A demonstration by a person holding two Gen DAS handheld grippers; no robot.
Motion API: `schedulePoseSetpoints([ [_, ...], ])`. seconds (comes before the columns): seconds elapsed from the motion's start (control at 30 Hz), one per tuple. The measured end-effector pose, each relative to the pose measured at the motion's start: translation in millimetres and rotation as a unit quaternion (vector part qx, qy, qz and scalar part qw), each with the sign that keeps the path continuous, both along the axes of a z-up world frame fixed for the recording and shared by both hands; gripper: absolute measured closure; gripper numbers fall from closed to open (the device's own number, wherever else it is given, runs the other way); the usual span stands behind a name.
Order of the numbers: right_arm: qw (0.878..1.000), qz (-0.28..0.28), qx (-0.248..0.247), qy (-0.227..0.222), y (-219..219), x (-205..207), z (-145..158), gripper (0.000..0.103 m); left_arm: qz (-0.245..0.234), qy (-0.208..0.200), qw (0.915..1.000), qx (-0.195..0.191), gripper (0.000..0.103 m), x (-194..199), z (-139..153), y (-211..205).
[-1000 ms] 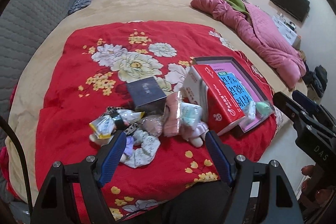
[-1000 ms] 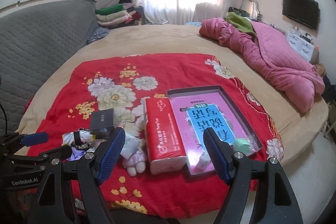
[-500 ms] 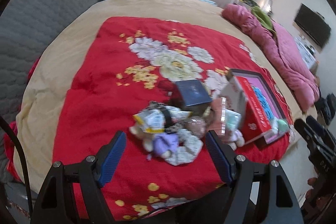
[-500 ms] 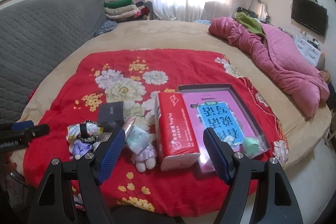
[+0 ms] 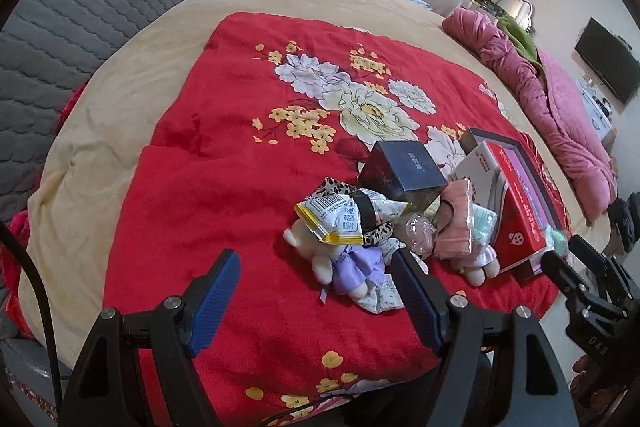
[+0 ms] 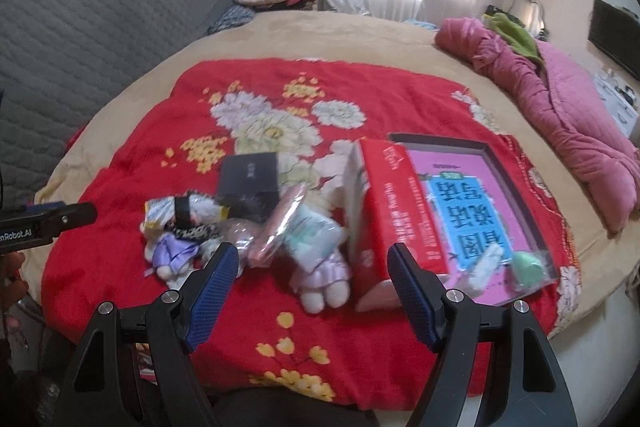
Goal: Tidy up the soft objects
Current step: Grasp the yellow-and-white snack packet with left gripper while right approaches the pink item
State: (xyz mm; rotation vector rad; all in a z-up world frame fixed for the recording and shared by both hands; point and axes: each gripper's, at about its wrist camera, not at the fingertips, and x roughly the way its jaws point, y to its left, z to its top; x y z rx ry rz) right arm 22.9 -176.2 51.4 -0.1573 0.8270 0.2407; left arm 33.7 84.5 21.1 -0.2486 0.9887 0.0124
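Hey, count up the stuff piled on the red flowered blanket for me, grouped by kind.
Plush dolls: 2, the lilac-dressed plush doll and the pink-dressed plush doll.
Boxes: 2, the dark square box and the red tissue box.
Trays: 1, the flat grey tray.
Snack packets: 1, the yellow-edged foil packet.
Total: 6, small wrapped items uncounted.

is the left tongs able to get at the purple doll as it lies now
Probably yes, partly: the left tongs are open just short of the purple doll, whose legs and skirt lie bare, but a snack packet covers its head.
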Motion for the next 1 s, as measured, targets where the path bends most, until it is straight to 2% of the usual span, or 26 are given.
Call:
schedulePoseSetpoints([
  [0.17, 1.0, 0.01, -0.003, 0.014, 7.5, 6.9, -15.0, 0.025, -0.026, -0.002, 0.9997, 0.0, 0.026, 13.4, -13.7, -9.3],
  [0.33, 1.0, 0.01, -0.003, 0.029, 7.4, 14.3, -27.6, 0.025, -0.053, 0.011, 0.9975, -0.045, 0.026, 43.7, -37.5, -5.8],
  [0.4, 0.999, 0.01, -0.005, 0.034, 6.2, 17.1, -30.6, 0.025, -0.055, 0.015, 0.998, -0.027, 0.026, 54.8, -41.3, -6.3],
  [0.53, 0.999, 0.001, 0.0, 0.042, 2.8, 24.6, -36.9, 0.025, -0.089, 0.006, 0.9958, 0.016, 0.026, 75.0, -41.0, -15.1],
  [0.67, 0.999, -0.006, 0.005, 0.051, -1.7, 32.2, -42.2, 0.025, -0.171, -0.012, 0.9843, 0.045, 0.026, 88.1, -35.0, -35.2],
  [0.73, 0.998, -0.007, 0.007, 0.056, -2.4, 36.0, -43.9, 0.025, -0.205, -0.003, 0.9769, 0.062, 0.026, 94.5, -38.9, -45.1],
  [0.87, 0.998, -0.008, 0.013, 0.059, 0.4, 44.7, -45.0, 0.025, -0.243, 0.027, 0.9641, 0.103, 0.027, 107.5, -54.5, -58.2],
  [1.0, 0.997, -0.005, 0.008, 0.072, 12.8, 58.2, -53.2, 0.025, -0.278, 0.04, 0.9542, 0.103, 0.033, 112.4, -64.5, -63.9],
])
